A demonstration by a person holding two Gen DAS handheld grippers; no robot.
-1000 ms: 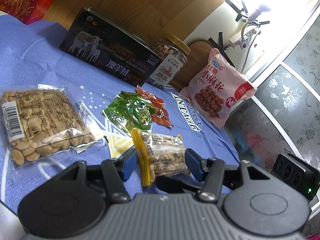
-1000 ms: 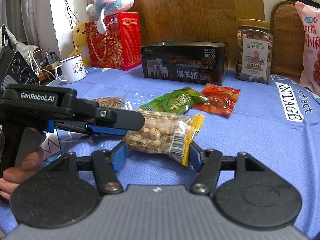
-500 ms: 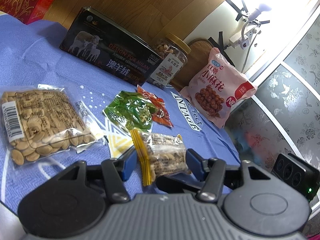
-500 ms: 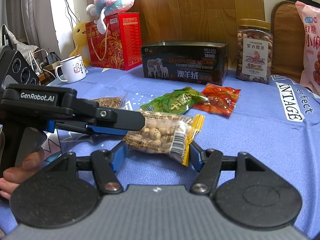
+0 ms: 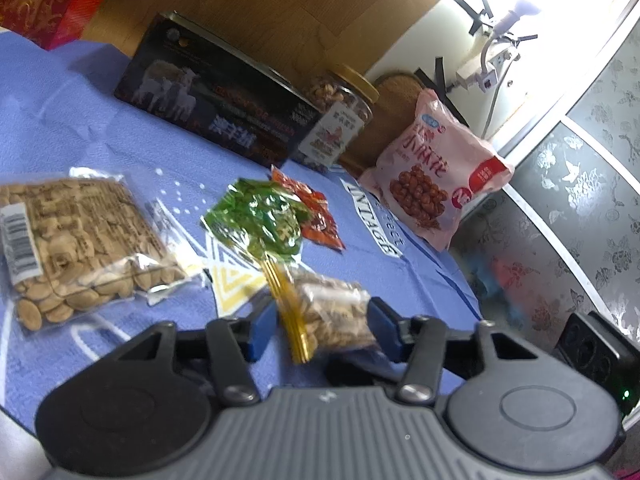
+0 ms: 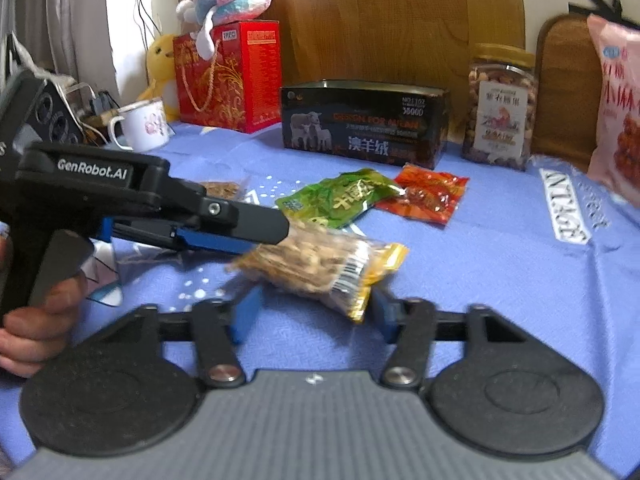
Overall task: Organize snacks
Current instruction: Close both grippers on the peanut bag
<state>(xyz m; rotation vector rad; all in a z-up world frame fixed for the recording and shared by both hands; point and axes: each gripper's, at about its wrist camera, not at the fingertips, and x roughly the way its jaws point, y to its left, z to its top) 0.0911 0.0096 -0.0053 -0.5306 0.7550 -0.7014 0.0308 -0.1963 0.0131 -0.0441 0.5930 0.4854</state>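
Both tools have just been closing on the small peanut packet (image 6: pixel 320 268) near the bench's (image 6: pixel 500 264) front edge. The left tool (image 5: pixel 316 328) and right tool (image 6: pixel 310 312) now pinch its opposite ends. It looks ready to lift.

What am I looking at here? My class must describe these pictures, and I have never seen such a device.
A person holds two hand tools, each with a two-finger clamp and a camera looking along the fingers. One picture is from the left gripper, the other from the right gripper, which also shows the hand holding the left tool. On the blue tablecloth lie a green packet, a red packet and a large seed bag; a dark box, nut jar and pink bag stand behind. Both clamps have just been closing around one small nut bag; the left pinches it, the right's contact is unclear.
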